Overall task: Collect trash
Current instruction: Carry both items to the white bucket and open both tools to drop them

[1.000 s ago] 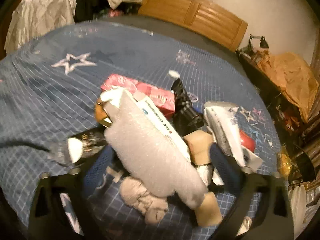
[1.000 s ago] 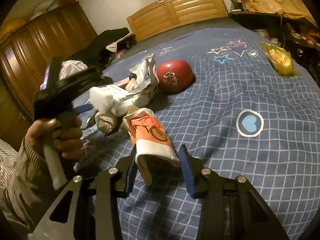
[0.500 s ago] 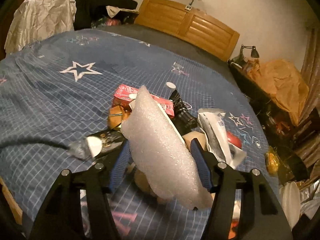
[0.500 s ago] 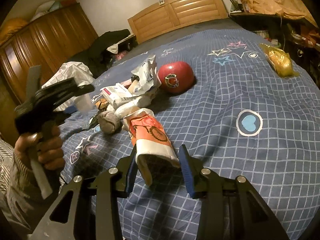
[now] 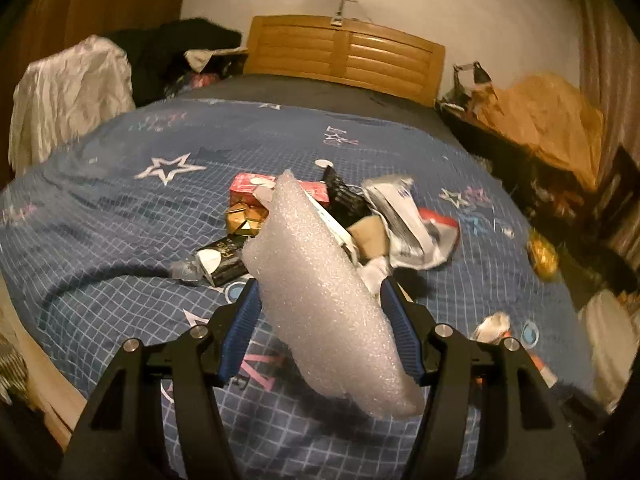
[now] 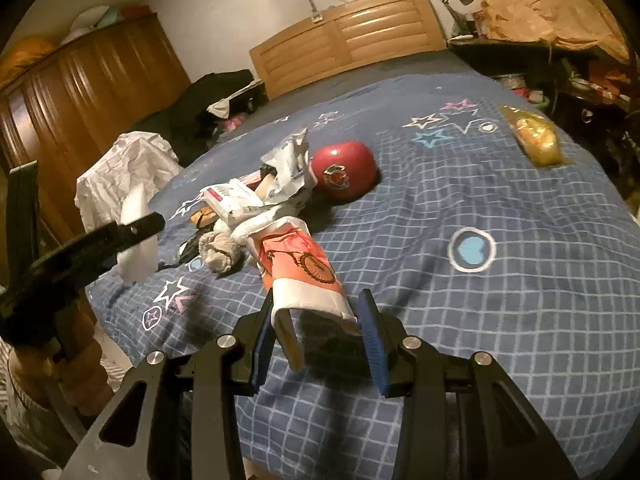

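Observation:
My left gripper (image 5: 318,300) is shut on a white foam sheet (image 5: 320,292) and holds it up above the bed, back from the trash pile (image 5: 340,216). The foam also shows in the right wrist view (image 6: 138,236), held at the bed's left edge. My right gripper (image 6: 318,314) is shut on an orange and white paper cup with a bicycle print (image 6: 302,276), low over the blue checked bedspread (image 6: 500,320). The pile of boxes, wrappers and crumpled paper (image 6: 256,204) lies just beyond the cup.
A red round packet (image 6: 344,174) lies beside the pile. A yellow bag (image 6: 534,140) lies at the bed's right edge. A small wrapper (image 5: 490,326) lies near the right edge. A wooden headboard (image 5: 344,54), wardrobe (image 6: 80,92), and cluttered side table (image 5: 540,120) surround the bed.
My left gripper has lifted the foam sheet off the pile and drawn it back toward the bed's left edge. My right gripper with the cup has barely moved.

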